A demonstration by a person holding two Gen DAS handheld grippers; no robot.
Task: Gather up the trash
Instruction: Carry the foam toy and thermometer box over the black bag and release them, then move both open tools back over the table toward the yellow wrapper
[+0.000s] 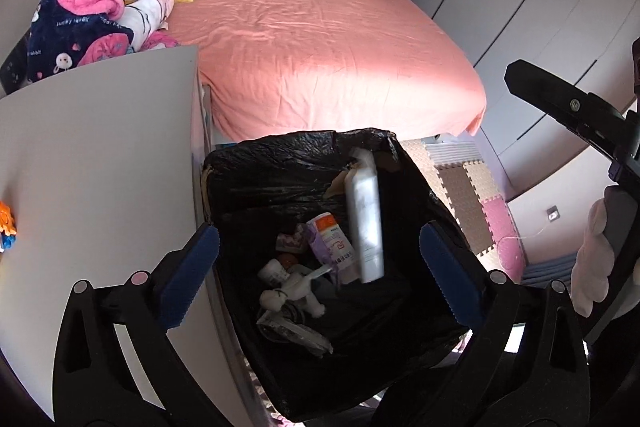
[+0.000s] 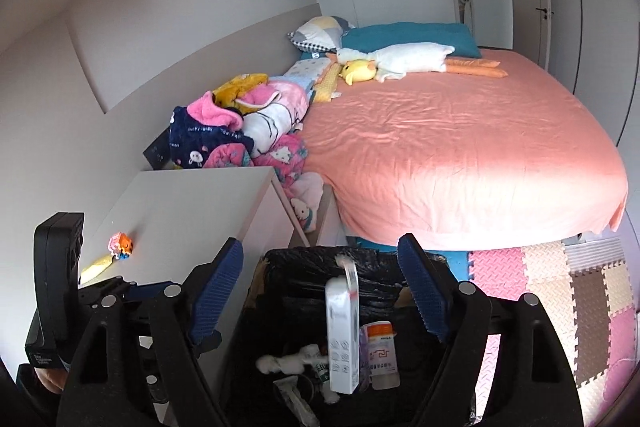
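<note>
A trash bin lined with a black bag (image 1: pixel 280 163) stands on the floor between the white nightstand and the bed; it also shows in the right wrist view (image 2: pixel 304 263). Inside it a tall white box (image 1: pixel 366 223) (image 2: pixel 342 339) leans upright, with an orange-and-purple carton (image 1: pixel 332 239) (image 2: pixel 380 351), crumpled white tissue (image 1: pixel 292 291) (image 2: pixel 288 361) and a plastic wrapper (image 1: pixel 296 335). My left gripper (image 1: pixel 320 275) hangs open and empty above the bin. My right gripper (image 2: pixel 320 291) is open and empty above the bin too.
A white nightstand (image 1: pixel 100 155) (image 2: pixel 192 211) stands left of the bin, with a small orange toy (image 2: pixel 120 245) and a yellow wrapper (image 2: pixel 96 265) on it. A pink bed (image 1: pixel 320 51) with clothes and plush toys lies behind. Foam floor mats (image 2: pixel 560 291) lie to the right.
</note>
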